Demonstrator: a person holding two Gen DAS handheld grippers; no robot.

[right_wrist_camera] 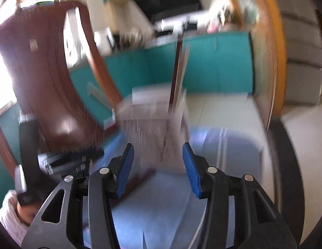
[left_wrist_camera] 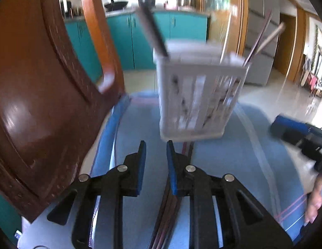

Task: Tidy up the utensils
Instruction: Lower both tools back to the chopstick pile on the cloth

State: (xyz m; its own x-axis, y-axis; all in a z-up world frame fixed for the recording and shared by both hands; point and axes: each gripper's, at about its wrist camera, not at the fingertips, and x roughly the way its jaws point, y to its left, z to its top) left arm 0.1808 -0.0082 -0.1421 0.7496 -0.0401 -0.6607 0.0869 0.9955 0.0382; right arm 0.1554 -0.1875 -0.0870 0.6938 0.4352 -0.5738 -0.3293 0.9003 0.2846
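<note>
A white slotted utensil holder (left_wrist_camera: 199,95) stands on the blue tablecloth (left_wrist_camera: 233,155), with a dark utensil handle (left_wrist_camera: 152,33) and chopsticks (left_wrist_camera: 264,39) sticking out. Several brown chopsticks (left_wrist_camera: 171,207) lie on the cloth under my left gripper (left_wrist_camera: 155,145), which is open and empty just before the holder. In the blurred right wrist view the holder (right_wrist_camera: 154,124) stands ahead of my right gripper (right_wrist_camera: 159,147), which is open and empty. The left gripper's body (right_wrist_camera: 63,159) shows at the left there.
A brown wooden chair back (left_wrist_camera: 36,83) rises close at the left of the table. The right gripper's blue and black body (left_wrist_camera: 302,137) is at the right. Teal kitchen cabinets (left_wrist_camera: 140,37) and a fridge (left_wrist_camera: 260,31) stand behind.
</note>
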